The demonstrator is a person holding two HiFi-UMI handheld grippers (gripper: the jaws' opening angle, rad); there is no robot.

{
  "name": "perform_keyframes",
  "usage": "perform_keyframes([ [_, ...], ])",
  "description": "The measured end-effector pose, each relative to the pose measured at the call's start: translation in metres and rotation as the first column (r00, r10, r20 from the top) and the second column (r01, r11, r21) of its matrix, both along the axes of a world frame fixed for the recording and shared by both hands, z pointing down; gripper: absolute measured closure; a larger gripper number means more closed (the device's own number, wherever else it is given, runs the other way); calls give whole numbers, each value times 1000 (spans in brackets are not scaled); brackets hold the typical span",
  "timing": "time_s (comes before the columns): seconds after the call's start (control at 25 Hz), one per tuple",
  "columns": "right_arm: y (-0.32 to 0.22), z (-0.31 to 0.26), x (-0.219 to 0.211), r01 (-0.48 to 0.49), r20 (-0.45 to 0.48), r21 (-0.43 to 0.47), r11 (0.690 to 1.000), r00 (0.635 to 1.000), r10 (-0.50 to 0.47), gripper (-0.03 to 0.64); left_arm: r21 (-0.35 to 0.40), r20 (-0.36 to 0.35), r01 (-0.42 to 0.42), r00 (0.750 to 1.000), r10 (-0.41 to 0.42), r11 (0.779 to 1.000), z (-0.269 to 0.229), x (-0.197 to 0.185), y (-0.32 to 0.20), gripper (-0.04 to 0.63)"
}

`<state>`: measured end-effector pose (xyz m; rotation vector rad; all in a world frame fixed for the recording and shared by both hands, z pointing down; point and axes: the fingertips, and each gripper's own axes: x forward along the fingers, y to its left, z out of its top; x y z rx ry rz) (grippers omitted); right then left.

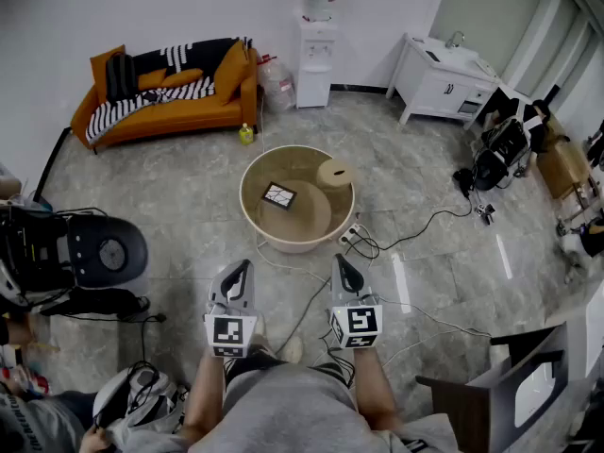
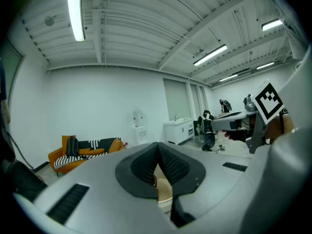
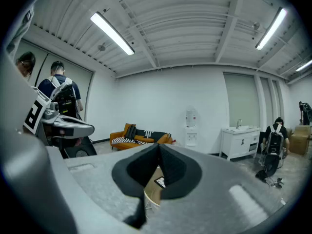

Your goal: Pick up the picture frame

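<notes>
picture frame point(image 1: 278, 195) flat on round table point(image 1: 283, 244), 9 o'clock of centre | left gripper point(image 1: 243, 265) jaws together, empty | right gripper point(image 1: 340, 260) likewise | both off table, 6 o'clock

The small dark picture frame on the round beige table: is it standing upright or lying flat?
Lying flat. In the head view the small dark picture frame shows its whole face upward on the round beige table.

My views are evenly bright under ceiling tubes point(image 3: 112, 33); edges bend hard, the floor point(image 1: 497, 253) seems to glint faintly
</notes>
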<state>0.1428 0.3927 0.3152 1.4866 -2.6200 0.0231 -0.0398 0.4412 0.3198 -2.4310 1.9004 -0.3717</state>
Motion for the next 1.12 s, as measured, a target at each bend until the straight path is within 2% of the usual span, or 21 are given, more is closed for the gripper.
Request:
perform_keyframes([
  [0.28,6,-1,10,-2,31,6,1000,1000,2,617,3,11,-2,1000,2,1000,1,12,5,578],
  [1.12,-17,-1,39,-39,30,10,999,999,38,617,-11,18,-58,998,58,998,-2,48,-33,578],
])
